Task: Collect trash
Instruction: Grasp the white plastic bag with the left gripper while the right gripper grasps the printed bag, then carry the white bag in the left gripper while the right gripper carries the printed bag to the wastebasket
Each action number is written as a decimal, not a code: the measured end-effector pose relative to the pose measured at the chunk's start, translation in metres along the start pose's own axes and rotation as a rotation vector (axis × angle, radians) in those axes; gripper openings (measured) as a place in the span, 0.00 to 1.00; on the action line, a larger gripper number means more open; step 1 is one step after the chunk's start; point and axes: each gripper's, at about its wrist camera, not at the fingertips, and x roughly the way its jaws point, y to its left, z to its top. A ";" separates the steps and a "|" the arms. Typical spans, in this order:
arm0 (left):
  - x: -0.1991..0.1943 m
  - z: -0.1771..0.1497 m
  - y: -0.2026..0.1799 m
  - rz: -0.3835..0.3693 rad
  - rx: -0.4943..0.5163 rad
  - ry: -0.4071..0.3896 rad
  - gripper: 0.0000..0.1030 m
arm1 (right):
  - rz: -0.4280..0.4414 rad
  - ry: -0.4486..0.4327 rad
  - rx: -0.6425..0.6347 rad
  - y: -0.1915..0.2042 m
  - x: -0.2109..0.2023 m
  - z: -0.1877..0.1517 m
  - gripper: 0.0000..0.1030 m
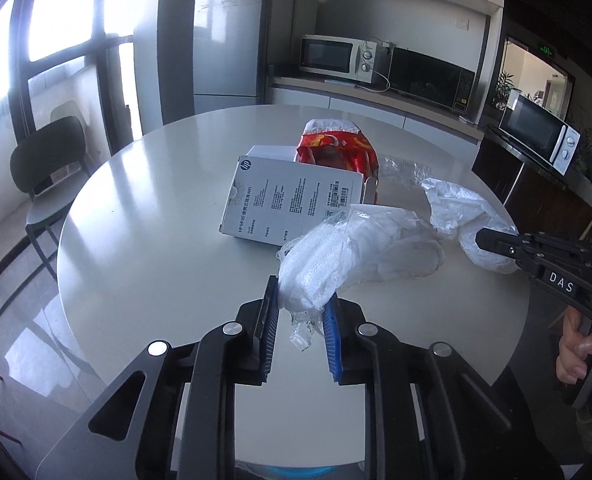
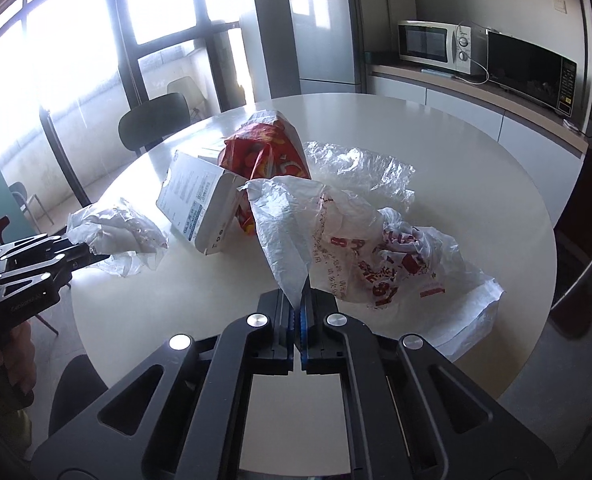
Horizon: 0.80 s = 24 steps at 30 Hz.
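On the round white table (image 1: 156, 248) lie a white printed box (image 1: 292, 204) and, behind it, a red snack bag (image 1: 335, 148). My left gripper (image 1: 301, 292) is shut on a crumpled white foam-and-plastic wrapper (image 1: 335, 256), which bulges up between the blue pads. In the right wrist view my right gripper (image 2: 296, 298) is shut on a corner of a white plastic bag with red print (image 2: 375, 248) that drapes over the table's near right side. The right gripper (image 1: 480, 240) also shows at the right of the left wrist view. The left gripper (image 2: 96, 256) holds its wrapper (image 2: 116, 232).
A clear plastic sheet (image 2: 355, 164) lies behind the printed bag. A dark chair (image 1: 48, 160) stands left of the table by the windows. A fridge (image 1: 228, 40) and microwaves (image 1: 335, 56) line the back wall and counter. A person's hand (image 1: 575, 352) grips the right handle.
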 end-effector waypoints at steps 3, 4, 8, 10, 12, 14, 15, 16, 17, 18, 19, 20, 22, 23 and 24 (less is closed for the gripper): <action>-0.008 -0.003 0.004 -0.016 -0.033 -0.011 0.19 | 0.003 -0.009 0.000 0.004 -0.012 -0.004 0.01; -0.011 -0.004 0.005 -0.020 -0.041 -0.012 0.19 | 0.006 -0.012 -0.002 0.005 -0.017 -0.006 0.01; -0.017 -0.011 0.009 -0.011 -0.072 -0.008 0.19 | 0.014 -0.027 -0.012 0.010 -0.036 -0.012 0.01; -0.023 -0.015 0.011 -0.013 -0.089 -0.012 0.19 | 0.021 -0.031 -0.017 0.011 -0.046 -0.017 0.01; -0.031 -0.020 0.010 -0.012 -0.098 -0.016 0.19 | 0.032 -0.039 -0.018 0.013 -0.056 -0.022 0.01; -0.039 -0.027 0.010 -0.009 -0.105 -0.019 0.19 | 0.046 -0.048 -0.022 0.016 -0.067 -0.027 0.01; -0.043 -0.030 0.009 -0.010 -0.109 -0.018 0.19 | 0.053 -0.051 -0.025 0.017 -0.073 -0.030 0.01; -0.047 -0.033 0.010 -0.012 -0.112 -0.018 0.19 | 0.058 -0.051 -0.032 0.020 -0.078 -0.034 0.01; -0.051 -0.037 0.009 -0.015 -0.115 -0.018 0.19 | 0.061 -0.048 -0.043 0.022 -0.082 -0.038 0.01; -0.055 -0.040 0.009 -0.018 -0.118 -0.017 0.19 | 0.061 -0.045 -0.056 0.024 -0.087 -0.041 0.00; -0.058 -0.043 0.009 -0.020 -0.121 -0.016 0.19 | 0.064 -0.042 -0.068 0.026 -0.092 -0.044 0.01; -0.062 -0.045 0.009 -0.021 -0.126 -0.016 0.19 | 0.066 -0.039 -0.078 0.027 -0.096 -0.047 0.01; -0.068 -0.050 0.009 -0.026 -0.132 -0.014 0.19 | 0.073 -0.040 -0.082 0.026 -0.108 -0.053 0.00; -0.070 -0.053 0.009 -0.031 -0.135 -0.011 0.19 | 0.082 -0.041 -0.074 0.025 -0.113 -0.056 0.01; -0.072 -0.056 0.008 -0.036 -0.138 -0.008 0.19 | 0.093 -0.041 -0.063 0.025 -0.118 -0.059 0.01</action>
